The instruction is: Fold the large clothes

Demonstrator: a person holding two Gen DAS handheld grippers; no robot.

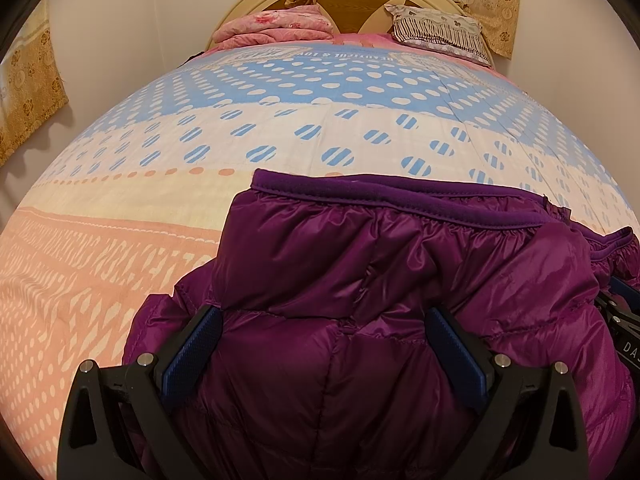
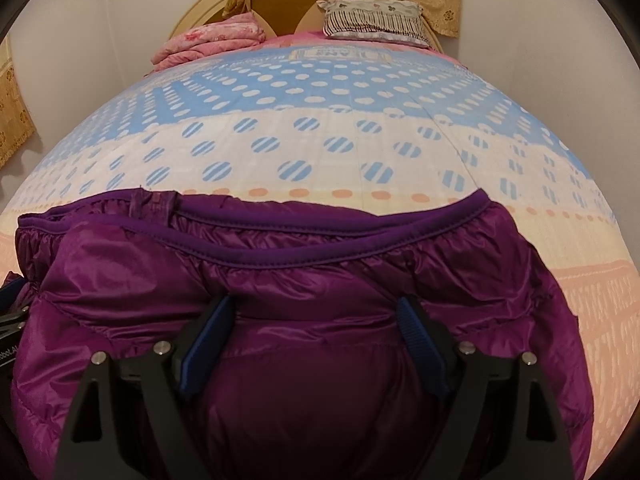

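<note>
Straddling the purple jacket (image 1: 360, 288) with jaws apart, both grippers face pillows (image 1: 440, 32).

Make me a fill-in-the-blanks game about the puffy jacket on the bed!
1. The puffy jacket is colored ____.
2. It lies on a bedspread patterned with ____.
3. The left gripper has its two fingers spread ____ around the jacket's padding.
4. The folded blanket near the headboard is ____.

Answers: purple; dots; apart; pink
</note>
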